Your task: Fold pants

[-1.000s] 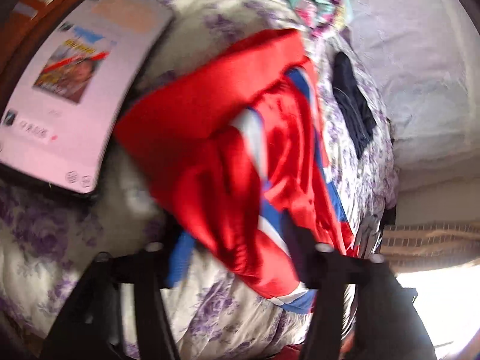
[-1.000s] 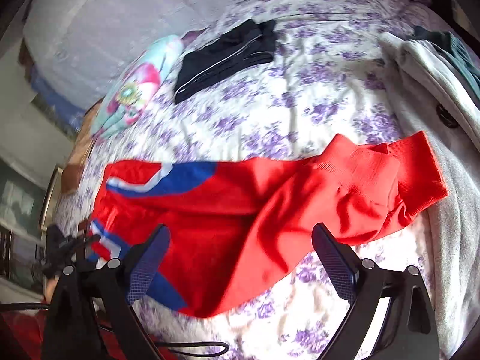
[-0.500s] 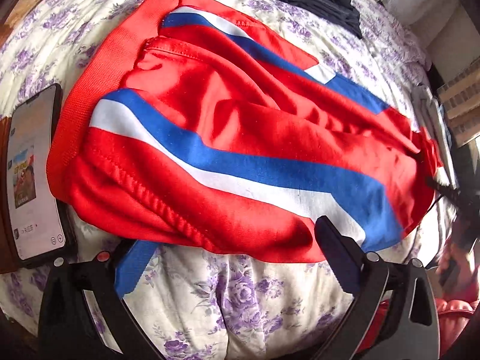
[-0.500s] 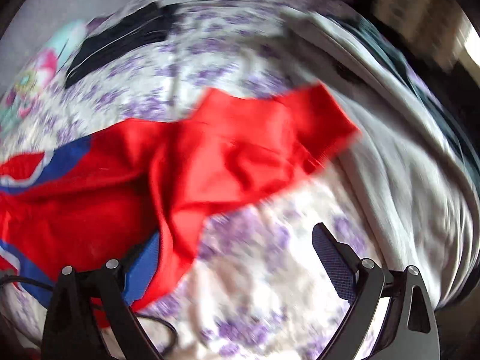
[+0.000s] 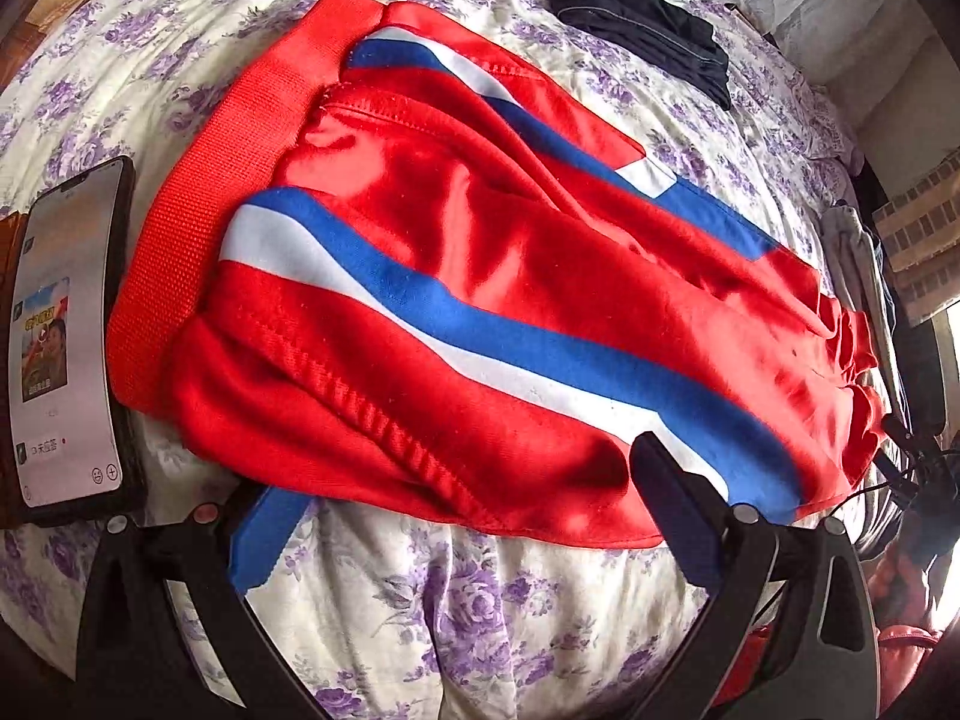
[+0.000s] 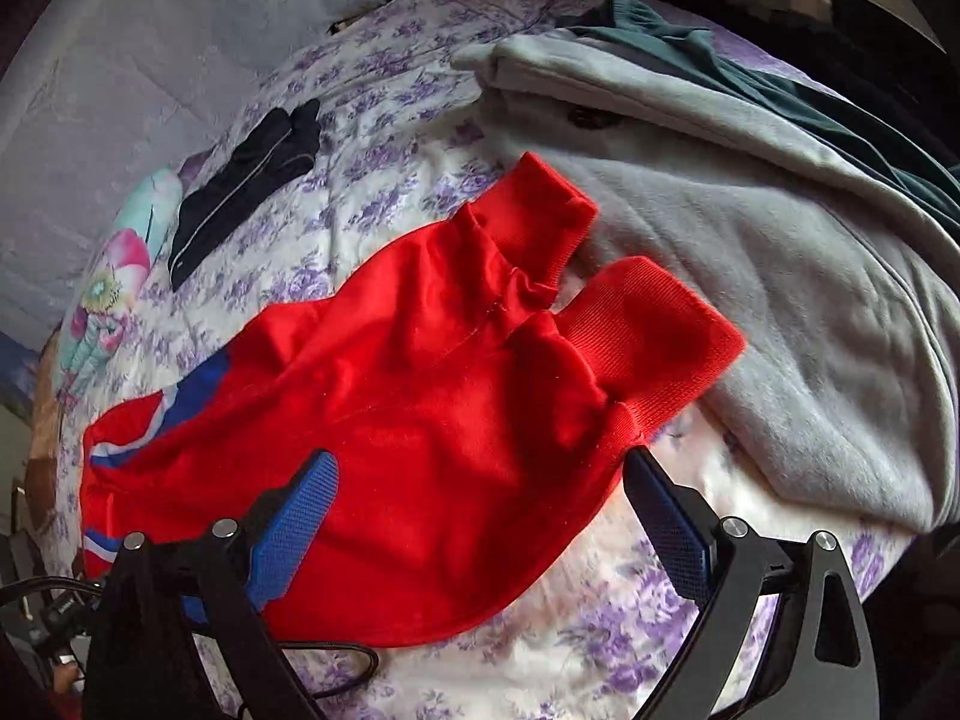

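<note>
Both grippers hover over the bed with fingers spread wide, gripping nothing. Between the left gripper (image 5: 462, 516) fingers lies the near edge of the red pants (image 5: 456, 276), waistband toward a phone (image 5: 66, 336) lying just beside it on the floral bedspread (image 5: 456, 618). Beyond, a dark folded garment (image 5: 636, 30) rests apart. Ahead of the right gripper (image 6: 480, 516), the pants' cuffs (image 6: 636, 330) overlap a grey garment (image 6: 780, 276).

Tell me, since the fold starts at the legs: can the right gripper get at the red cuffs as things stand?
Probably yes. The right gripper is open over the pants, and the cuffs lie uncovered just ahead, resting partly on the grey garment. Nothing blocks the way.
</note>
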`<state>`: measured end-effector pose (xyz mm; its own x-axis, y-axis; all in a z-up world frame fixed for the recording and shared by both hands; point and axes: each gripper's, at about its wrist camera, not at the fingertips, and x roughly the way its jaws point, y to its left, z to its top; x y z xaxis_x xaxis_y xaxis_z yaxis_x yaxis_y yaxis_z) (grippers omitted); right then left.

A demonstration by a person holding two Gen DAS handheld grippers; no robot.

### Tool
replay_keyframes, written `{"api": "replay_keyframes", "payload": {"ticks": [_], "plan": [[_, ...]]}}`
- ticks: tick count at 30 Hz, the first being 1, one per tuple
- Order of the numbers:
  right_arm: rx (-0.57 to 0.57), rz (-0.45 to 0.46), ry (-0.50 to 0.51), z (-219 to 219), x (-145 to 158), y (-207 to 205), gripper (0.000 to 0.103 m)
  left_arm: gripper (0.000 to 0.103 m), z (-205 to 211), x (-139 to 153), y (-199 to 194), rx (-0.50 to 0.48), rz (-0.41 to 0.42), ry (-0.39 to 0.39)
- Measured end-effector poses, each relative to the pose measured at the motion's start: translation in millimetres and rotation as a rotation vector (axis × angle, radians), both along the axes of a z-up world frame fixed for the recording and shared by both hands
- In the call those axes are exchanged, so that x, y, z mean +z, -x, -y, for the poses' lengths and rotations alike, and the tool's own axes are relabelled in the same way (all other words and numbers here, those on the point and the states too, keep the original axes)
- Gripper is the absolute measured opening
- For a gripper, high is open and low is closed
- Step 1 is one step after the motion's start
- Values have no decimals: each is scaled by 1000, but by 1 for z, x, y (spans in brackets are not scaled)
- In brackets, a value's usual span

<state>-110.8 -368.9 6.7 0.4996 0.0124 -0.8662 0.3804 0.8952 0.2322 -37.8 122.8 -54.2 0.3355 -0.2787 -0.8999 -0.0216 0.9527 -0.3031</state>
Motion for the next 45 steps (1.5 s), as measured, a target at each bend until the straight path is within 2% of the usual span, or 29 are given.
{"api": "replay_keyframes", "payload": {"ticks": [2,4,5,7,9,11,13,14,16,17,19,20,21,23,25,27,29,31,32,34,35,36,40,42,43,45], "plan": [[-32,-3,-58,13,-6,0,92,99,-2,0,0,12,2,10],[-93,13,-134,31,-9,8,89,99,-9,1,1,44,9,57],[-113,21,-136,40,-7,15,89,99,-14,1,2,67,13,89],[-119,-10,-89,50,-9,22,89,98,-26,0,3,131,22,178],[-108,-116,-57,60,-26,18,88,98,-35,-1,2,184,21,242],[-45,-161,-20,59,-34,12,88,96,-33,0,-1,188,1,222],[9,-172,60,51,-25,9,88,70,-28,4,1,182,-22,110],[16,-148,94,49,-16,11,88,56,-31,6,4,192,-30,84],[22,-39,88,52,7,14,89,55,-48,10,16,255,-39,185],[35,16,71,55,17,12,89,55,-59,15,23,296,-22,277],[78,54,66,62,29,-9,89,61,-68,26,24,330,4,351],[95,51,67,66,30,-23,89,73,-70,34,18,331,27,350],[101,57,57,74,32,-35,89,80,-69,42,11,324,54,336],[112,76,22,89,32,-64,89,83,-67,60,-10,304,123,287],[145,53,37,94,28,-92,89,90,-67,73,-34,289,168,271],[195,38,51,92,21,-111,89,91,-67,77,-63,259,193,246],[249,17,67,87,12,-129,89,91,-67,71,-91,239,177,192],[285,-12,73,83,1,-144,87,91,-69,57,-119,220,125,185],[293,-28,67,82,-5,-149,83,91,-70,50,-127,214,106,188],[297,-40,78,80,-11,-153,54,91,-72,42,-140,208,92,179],[309,-32,78,78,-10,-154,48,91,-72,40,-145,203,90,172],[326,-24,68,77,-8,-154,37,91,-72,40,-149,197,92,163],[387,-11,97,63,0,-154,29,91,-77,32,-161,180,80,122],[395,-32,109,61,-3,-158,29,91,-84,24,-169,203,74,84],[388,-47,111,63,-6,-161,29,91,-89,21,-173,222,73,81],[364,-80,95,70,-14,-167,29,91,-98,14,-179,252,62,124]]}}
